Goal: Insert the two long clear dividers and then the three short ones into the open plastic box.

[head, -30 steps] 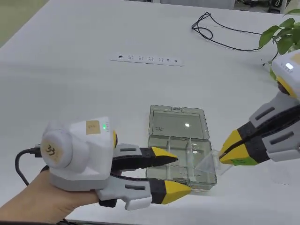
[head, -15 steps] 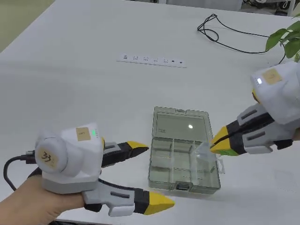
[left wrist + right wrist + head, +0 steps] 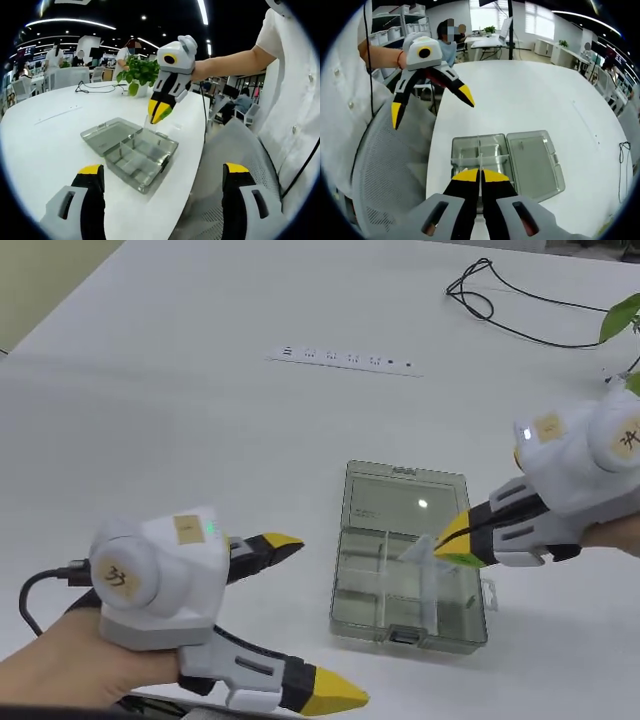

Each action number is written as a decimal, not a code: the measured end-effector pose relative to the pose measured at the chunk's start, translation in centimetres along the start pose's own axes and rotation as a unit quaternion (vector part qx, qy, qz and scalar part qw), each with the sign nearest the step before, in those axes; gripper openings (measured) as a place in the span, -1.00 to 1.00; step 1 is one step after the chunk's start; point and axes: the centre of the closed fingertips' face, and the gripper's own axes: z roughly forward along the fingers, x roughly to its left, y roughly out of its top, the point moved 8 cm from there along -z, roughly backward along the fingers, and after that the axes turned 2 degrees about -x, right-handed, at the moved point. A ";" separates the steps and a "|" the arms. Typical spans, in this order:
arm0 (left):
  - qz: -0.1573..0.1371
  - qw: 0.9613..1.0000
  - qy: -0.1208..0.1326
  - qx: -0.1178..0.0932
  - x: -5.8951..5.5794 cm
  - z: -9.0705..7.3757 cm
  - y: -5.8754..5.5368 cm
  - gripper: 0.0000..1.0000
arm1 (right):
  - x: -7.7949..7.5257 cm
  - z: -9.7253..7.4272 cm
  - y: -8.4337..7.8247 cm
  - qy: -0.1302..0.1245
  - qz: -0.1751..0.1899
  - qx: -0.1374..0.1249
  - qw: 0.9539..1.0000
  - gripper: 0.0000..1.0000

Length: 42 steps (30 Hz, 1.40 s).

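Note:
The open clear plastic box (image 3: 372, 612) lies on the white table with its lid (image 3: 405, 502) folded flat behind it. Clear dividers stand inside, splitting it into compartments. My right gripper (image 3: 450, 540) is shut on a short clear divider (image 3: 420, 552), which hangs over the right part of the box. In the right gripper view the jaws (image 3: 480, 175) pinch the divider's thin edge (image 3: 480, 154) above the box (image 3: 492, 150). My left gripper (image 3: 310, 622) stands wide open to the left of the box, touching nothing. The left gripper view has the box (image 3: 131, 150) ahead and the right gripper (image 3: 161, 111) above it.
A white power strip (image 3: 345, 358) lies farther back, and a black cable (image 3: 500, 312) coils at the back right. A plant (image 3: 140, 72) stands beyond the box. The table's near edge runs just under the left gripper. A mesh chair (image 3: 385, 175) sits off the table.
The right gripper has carried the divider left, from beside the box to over its right part. The left gripper has pulled back from the box's front and opened wider.

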 end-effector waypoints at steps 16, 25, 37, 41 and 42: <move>-0.002 1.000 0.001 -0.005 0.3 0.3 0.2 1.00 | 0.1 0.7 -0.6 0.005 0.010 -0.005 1.000 -0.96; -0.002 1.000 -0.004 -0.006 0.3 0.5 0.5 1.00 | 0.2 1.2 0.0 0.008 -0.040 -0.002 0.999 -0.96; -0.005 1.000 -0.007 -0.007 0.4 0.6 0.5 0.99 | -0.5 2.1 -0.1 0.015 -0.068 -0.010 0.998 -0.97; -0.007 1.000 -0.007 -0.008 0.4 0.6 0.5 0.99 | -0.2 2.2 0.0 0.017 -0.068 -0.020 0.997 -0.97; -0.007 1.000 -0.007 -0.008 0.4 0.6 0.5 0.99 | -0.2 2.3 -0.1 0.021 -0.065 -0.020 0.997 -0.97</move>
